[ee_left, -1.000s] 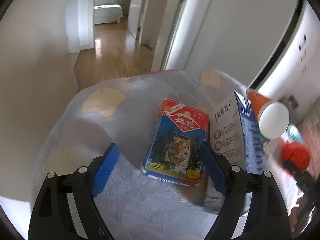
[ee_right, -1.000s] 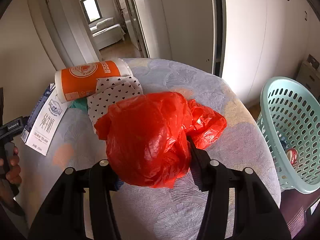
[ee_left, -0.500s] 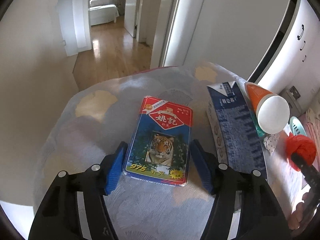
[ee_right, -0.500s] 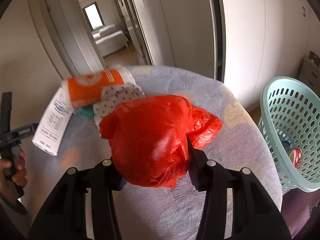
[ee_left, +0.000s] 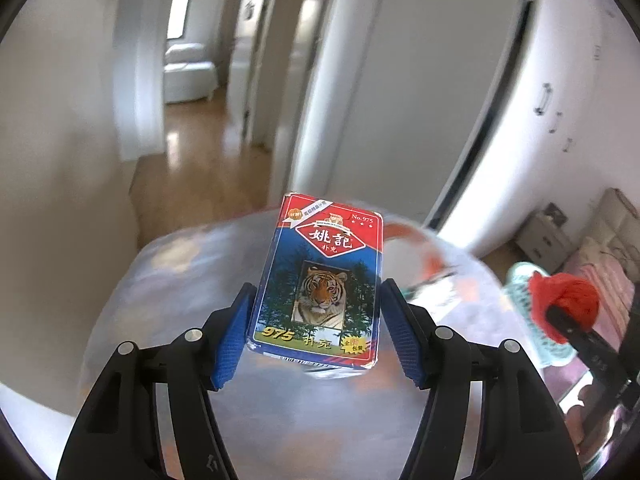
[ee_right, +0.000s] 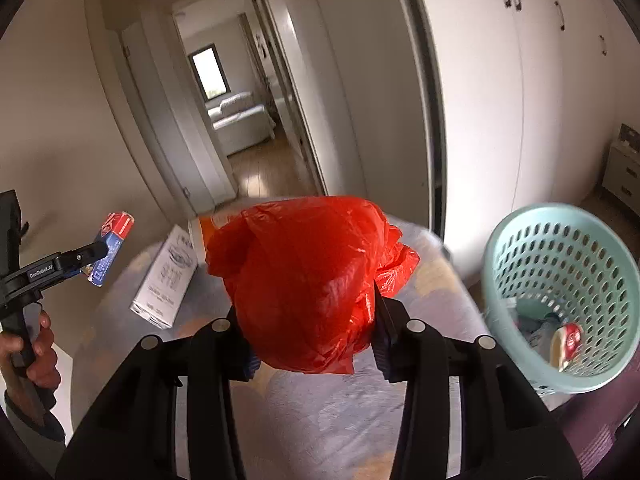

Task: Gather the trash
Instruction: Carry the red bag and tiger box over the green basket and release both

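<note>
Sitting beside the patterned table on your right, the teal basket holds a red-and-white can among other scraps. Your right gripper clamps the crumpled red plastic bag above the tabletop, near the basket. A white carton lies on the table. Your left gripper pinches the tiger card box, lifted clear of the table.
</note>
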Motion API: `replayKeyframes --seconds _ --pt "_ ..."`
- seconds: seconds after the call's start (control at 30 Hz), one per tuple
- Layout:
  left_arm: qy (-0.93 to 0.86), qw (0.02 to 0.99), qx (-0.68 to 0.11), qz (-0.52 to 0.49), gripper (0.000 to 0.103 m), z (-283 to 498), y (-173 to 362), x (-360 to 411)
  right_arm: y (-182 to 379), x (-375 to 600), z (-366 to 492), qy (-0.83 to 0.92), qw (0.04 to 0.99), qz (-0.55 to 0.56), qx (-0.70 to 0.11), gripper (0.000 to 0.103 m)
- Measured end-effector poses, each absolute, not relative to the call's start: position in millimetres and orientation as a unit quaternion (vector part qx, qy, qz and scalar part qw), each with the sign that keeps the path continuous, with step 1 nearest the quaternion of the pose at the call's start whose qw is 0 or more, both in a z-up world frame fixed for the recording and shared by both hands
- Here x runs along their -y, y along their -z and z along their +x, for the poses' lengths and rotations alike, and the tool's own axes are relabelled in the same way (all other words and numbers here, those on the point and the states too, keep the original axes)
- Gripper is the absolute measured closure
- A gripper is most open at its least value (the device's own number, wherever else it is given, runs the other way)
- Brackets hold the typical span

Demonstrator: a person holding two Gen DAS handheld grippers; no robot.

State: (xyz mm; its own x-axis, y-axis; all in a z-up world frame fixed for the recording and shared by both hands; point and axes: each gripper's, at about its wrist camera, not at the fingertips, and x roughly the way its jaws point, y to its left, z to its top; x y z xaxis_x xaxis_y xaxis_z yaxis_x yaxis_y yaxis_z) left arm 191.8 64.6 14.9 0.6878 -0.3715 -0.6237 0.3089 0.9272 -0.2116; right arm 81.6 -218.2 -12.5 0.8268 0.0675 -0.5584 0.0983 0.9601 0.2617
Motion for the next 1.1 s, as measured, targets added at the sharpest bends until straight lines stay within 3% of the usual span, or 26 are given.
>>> replayKeyframes --seconds 0.27,0.53,1.1 --pt "0.280 0.903 -0.325 -0.025 0.042 161.3 -33.6 38.3 -11.2 261.1 50.3 0.047 0.950 0.148 -0.270 0.063" --pt "0.352 0.876 -0.329 -0.007 0.042 148.7 -20.0 138.9 -15.6 338.5 22.0 0.115 0.940 0.183 -0.264 0.063" --pt "0.406 0.808 -0.427 0.026 0.041 174.0 69.8 288.9 67.7 461.1 32.8 0.197 0.858 0.292 -0.374 0.058"
